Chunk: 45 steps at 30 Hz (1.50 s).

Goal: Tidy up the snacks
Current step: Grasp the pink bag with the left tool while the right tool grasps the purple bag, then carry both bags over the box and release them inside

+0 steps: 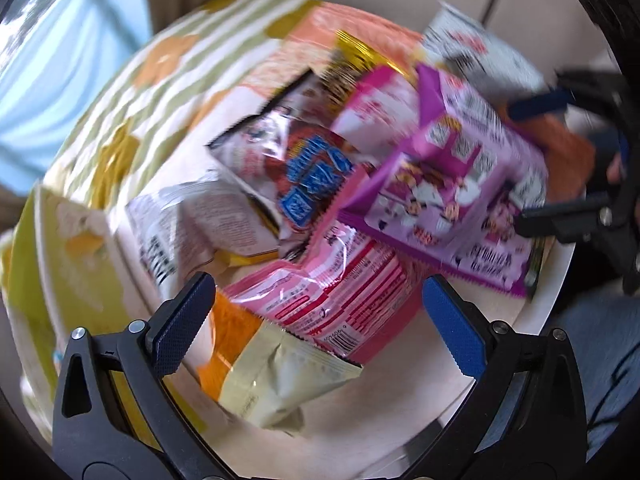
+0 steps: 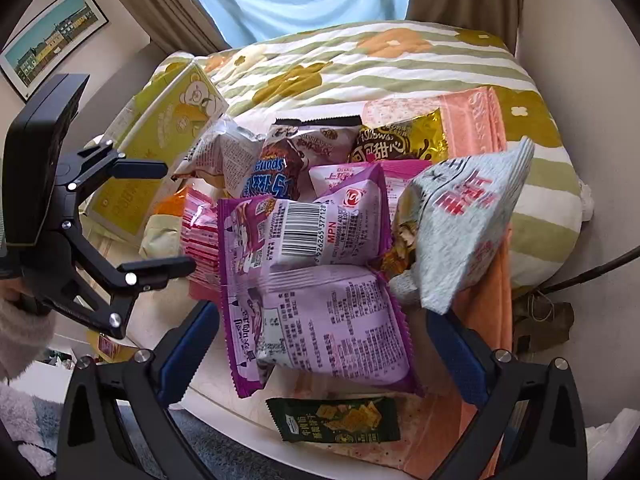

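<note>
Snacks lie heaped on the table (image 2: 224,392), centre frame. Left hand-held gripper (image 1: 320,312) open over the pink packet (image 1: 336,300); right hand-held gripper (image 2: 320,340) open around the purple packet (image 2: 316,280). Risk: overlapping packets drag neighbours off the near edge; the blurred left view possibly masks contact.

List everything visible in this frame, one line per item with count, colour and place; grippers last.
purple packet: 1, purple, front of pile, barcode side up
pink striped packet: 1, pink, between left fingers
pale yellow packet: 1, cream, pile's near edge in left view
grey-white packet: 1, right of pile, propped up
gold packet: 1, rear of pile
dark green packet: 1, front table edge
yellow box: 1, left of pile
bedspread: 1, green-striped, behind
framed picture: 1, wall, left
left gripper: open, over pile
right gripper: open, empty
</note>
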Each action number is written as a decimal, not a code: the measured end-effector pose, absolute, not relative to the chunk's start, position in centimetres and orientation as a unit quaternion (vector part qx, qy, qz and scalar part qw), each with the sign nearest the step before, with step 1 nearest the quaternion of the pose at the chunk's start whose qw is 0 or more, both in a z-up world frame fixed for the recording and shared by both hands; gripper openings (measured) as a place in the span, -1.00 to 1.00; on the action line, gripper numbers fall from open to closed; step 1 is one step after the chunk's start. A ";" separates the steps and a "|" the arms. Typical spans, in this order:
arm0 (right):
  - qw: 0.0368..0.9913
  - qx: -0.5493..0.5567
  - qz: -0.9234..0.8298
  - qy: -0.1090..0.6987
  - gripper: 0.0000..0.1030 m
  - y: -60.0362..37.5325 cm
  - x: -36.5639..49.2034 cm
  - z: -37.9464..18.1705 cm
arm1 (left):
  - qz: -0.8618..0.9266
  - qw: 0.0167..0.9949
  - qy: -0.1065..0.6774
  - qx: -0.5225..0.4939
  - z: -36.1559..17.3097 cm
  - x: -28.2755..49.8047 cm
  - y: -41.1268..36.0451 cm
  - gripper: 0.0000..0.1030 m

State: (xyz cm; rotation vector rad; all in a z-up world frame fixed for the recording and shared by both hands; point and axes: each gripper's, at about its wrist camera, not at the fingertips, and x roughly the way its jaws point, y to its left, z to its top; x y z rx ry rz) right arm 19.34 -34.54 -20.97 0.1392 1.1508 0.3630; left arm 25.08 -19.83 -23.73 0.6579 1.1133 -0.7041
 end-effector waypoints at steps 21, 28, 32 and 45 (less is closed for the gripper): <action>0.802 0.044 0.169 0.571 0.86 -32.8 20.9 -23.8 | -0.401 0.670 0.464 0.418 -28.0 22.8 -22.1 0.66; 0.803 0.040 0.176 0.568 0.63 -32.6 20.8 -23.7 | -0.400 0.674 0.460 0.418 -27.7 21.7 -22.0 0.57; 0.808 0.041 0.182 0.559 0.29 -32.7 20.4 -23.2 | -0.392 0.677 0.464 0.416 -27.2 21.5 -21.6 0.55; 0.835 0.037 0.175 0.521 0.17 -33.8 18.3 -19.2 | -0.357 0.722 0.448 0.387 -22.9 20.5 -19.7 0.54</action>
